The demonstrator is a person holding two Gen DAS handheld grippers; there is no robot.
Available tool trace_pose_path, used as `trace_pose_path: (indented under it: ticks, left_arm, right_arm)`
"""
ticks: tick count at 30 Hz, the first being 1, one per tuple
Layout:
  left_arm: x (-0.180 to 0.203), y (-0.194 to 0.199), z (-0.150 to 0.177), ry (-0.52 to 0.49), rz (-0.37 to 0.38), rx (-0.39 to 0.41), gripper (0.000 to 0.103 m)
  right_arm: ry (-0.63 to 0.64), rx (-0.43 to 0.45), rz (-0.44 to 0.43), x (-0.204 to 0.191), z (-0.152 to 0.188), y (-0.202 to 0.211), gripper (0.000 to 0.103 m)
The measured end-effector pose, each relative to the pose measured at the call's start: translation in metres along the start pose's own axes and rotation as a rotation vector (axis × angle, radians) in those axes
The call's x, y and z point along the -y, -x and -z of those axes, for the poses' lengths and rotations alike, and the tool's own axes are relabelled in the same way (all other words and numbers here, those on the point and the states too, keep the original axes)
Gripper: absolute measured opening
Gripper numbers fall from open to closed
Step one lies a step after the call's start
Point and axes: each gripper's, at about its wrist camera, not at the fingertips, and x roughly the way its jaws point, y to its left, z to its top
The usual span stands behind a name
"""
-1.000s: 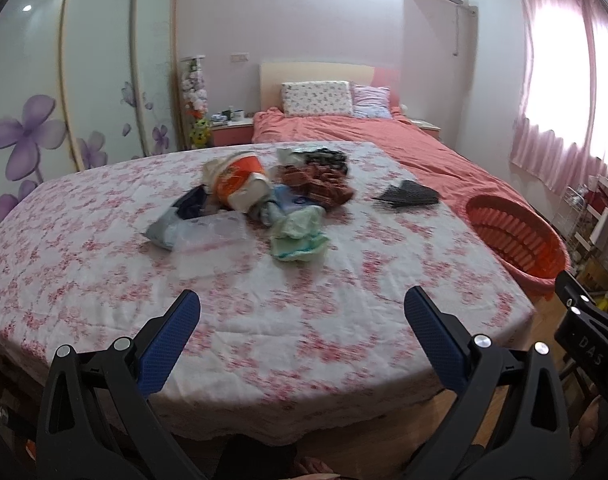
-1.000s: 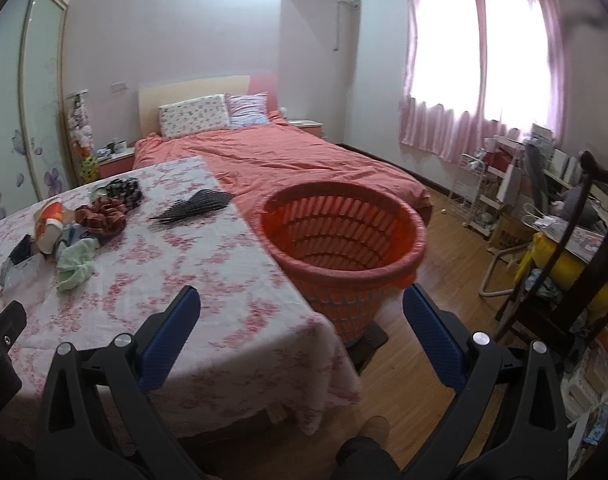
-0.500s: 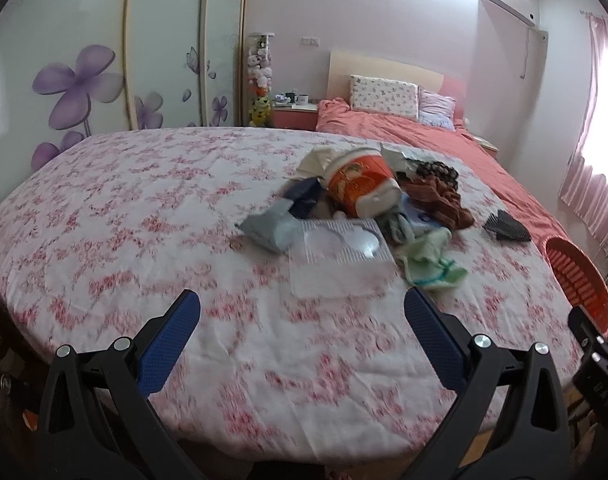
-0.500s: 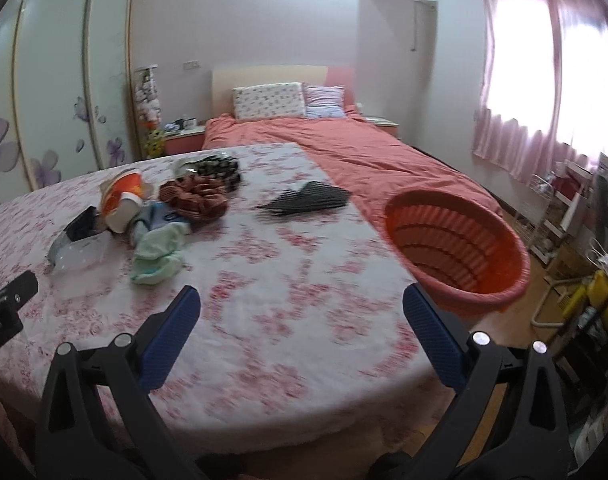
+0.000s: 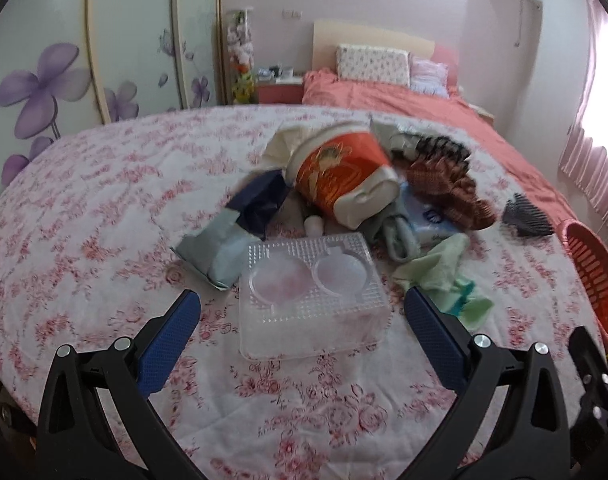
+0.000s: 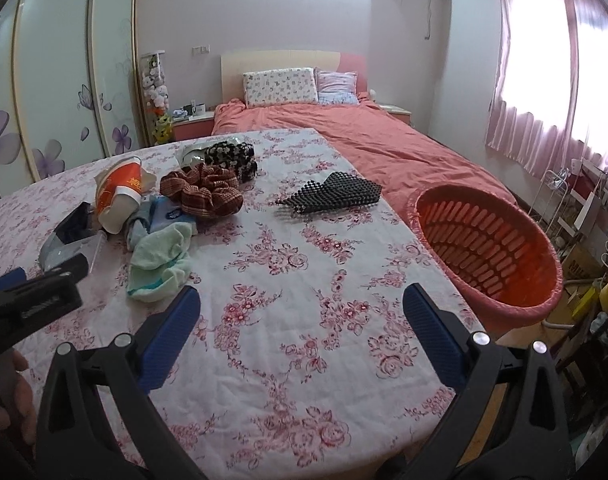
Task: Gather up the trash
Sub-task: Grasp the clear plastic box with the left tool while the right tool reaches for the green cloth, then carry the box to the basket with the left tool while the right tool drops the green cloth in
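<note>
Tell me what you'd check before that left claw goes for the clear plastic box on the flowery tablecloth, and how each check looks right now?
1. Left gripper open: ok, the jaws stand wide apart with nothing between them.
2. Clear plastic box lined up between the fingers: ok, it lies centred just ahead.
3. Box free of the pile: ok, mostly; the grey pouch lies close at its left corner, touching or not cannot tell.
4. Green cloth clear of the right finger: not ok, the fingertip overlaps it in this view.
5. Orange basket ready to take trash: ok, open at the table edge and it looks empty.
6. Right gripper out of the way: ok, open over bare tablecloth.
</note>
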Motion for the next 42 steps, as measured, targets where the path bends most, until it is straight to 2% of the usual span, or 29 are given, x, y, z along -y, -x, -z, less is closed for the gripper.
trace_pose_path:
  ticks: [4,8,9,16,20,26,33,34,35,37,39,42]
  left_arm:
    - [-0.005,-0.015,-0.002,0.029,0.012,-0.049,0.097]
    - [-0.003,-0.027,-0.003,0.04,0.026,-0.086,0.085]
    - [-0.003,-0.029,-0.003,0.042,0.029,-0.089,0.085]
    - [-0.003,-0.021,-0.002,0.044,0.052,-0.056,0.084]
    - [-0.006,-0.009,-0.004,0.032,0.053,-0.021,0.084]
    - [-0.015,0.012,-0.01,0.028,0.066,0.034,0.084]
    - [-0.025,0.023,-0.016,0.05,0.076,0.06,0.084]
    - [-0.026,0.024,-0.016,0.052,0.078,0.064,0.084]
    - [-0.026,0.025,-0.017,0.053,0.08,0.067,0.084]
    - [-0.026,0.027,-0.017,0.052,0.082,0.071,0.084]
    - [-0.025,0.029,-0.017,0.051,0.088,0.074,0.084]
    - [-0.02,0.032,-0.018,0.042,0.098,0.081,0.084]
  right_arm:
    - [-0.003,-0.009,-0.014,0.001,-0.002,-0.008,0.099]
    - [-0.009,-0.012,-0.025,0.001,-0.006,-0.014,0.099]
    - [-0.011,-0.013,-0.03,0.001,-0.007,-0.015,0.099]
    - [-0.001,-0.015,-0.064,-0.007,-0.015,-0.023,0.099]
    - [0.015,-0.025,-0.108,-0.02,-0.019,-0.027,0.094]
    - [0.044,-0.11,-0.209,-0.05,-0.022,-0.049,0.073]
    - [0.096,-0.205,-0.254,-0.073,-0.013,-0.068,0.05]
    - [0.096,-0.218,-0.257,-0.073,-0.012,-0.07,0.042]
    - [0.095,-0.223,-0.263,-0.073,-0.011,-0.072,0.04]
    - [0.105,-0.217,-0.282,-0.073,-0.011,-0.069,0.013]
    - [0.106,-0.207,-0.282,-0.071,-0.01,-0.065,0.008]
    - [0.093,-0.178,-0.265,-0.061,-0.011,-0.057,0.006]
